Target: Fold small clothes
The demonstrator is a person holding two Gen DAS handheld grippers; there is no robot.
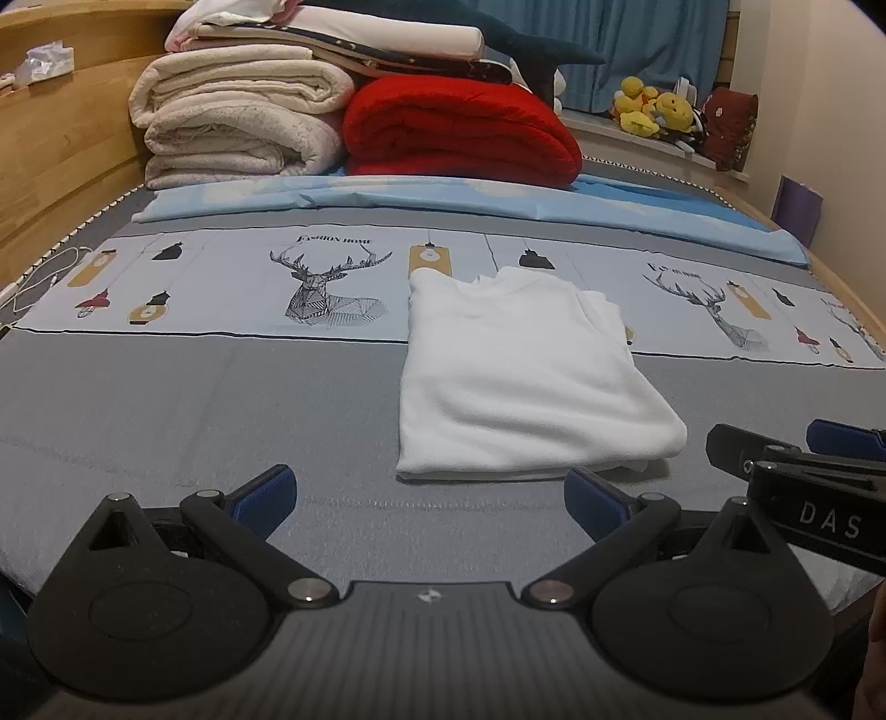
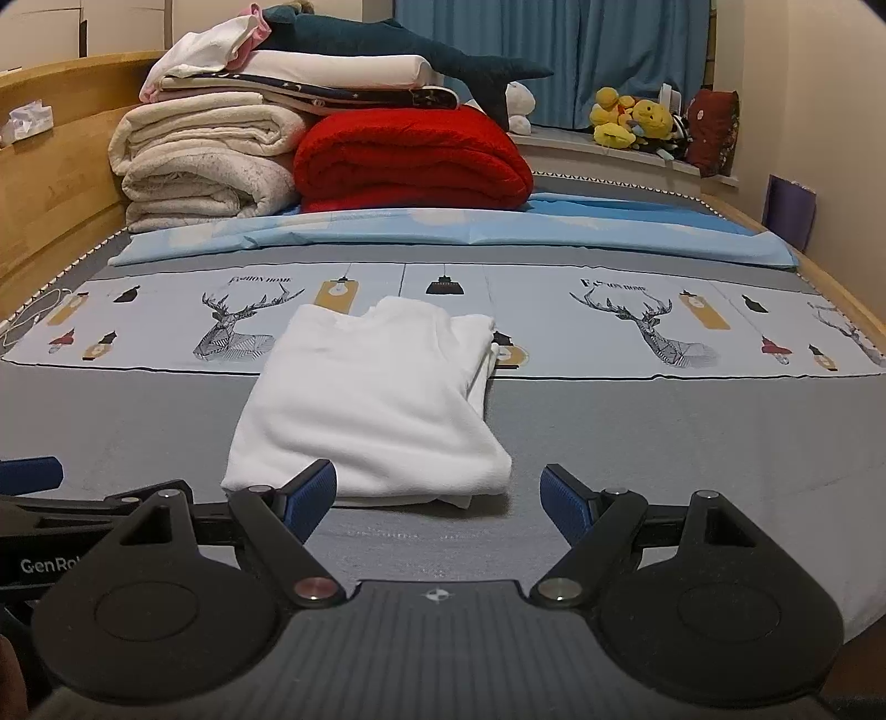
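White cloth, folded: one small shirt (image 1: 526, 376), lying flat on the grey bedspread (image 1: 194, 399), its far end over the pale printed band with deer drawings (image 1: 326, 293); left wrist view places it right of centre, just beyond the left gripper (image 1: 429, 493); that gripper spread wide, blue pads (image 1: 266, 498) far apart, nothing between them, low over the bedspread; right gripper's black body and a blue pad (image 1: 841, 437) enter at the right edge, near the shirt's near right corner; at the back, a stack of cream blankets (image 1: 238, 116) beside a red blanket (image 1: 459, 133), both on a light blue sheet (image 1: 443, 194); wooden headboard (image 1: 55, 144) at left; yellow plush toys (image 1: 653, 111) on the sill before a blue curtain (image 1: 637, 39).

Right wrist view: shirt (image 2: 365, 410) left of centre, near edge just ahead of the right gripper (image 2: 437, 498); gripper released, pads wide apart, holding nothing; its left pad (image 2: 313, 493) overlaps the shirt's near hem in view, contact not discernible; left gripper's blue pad (image 2: 30, 471) at the left edge; cream blankets (image 2: 205, 160), red blanket (image 2: 410, 160), dark plush shark (image 2: 410, 50) atop the pile; purple bag (image 2: 789, 210) against the right wall.
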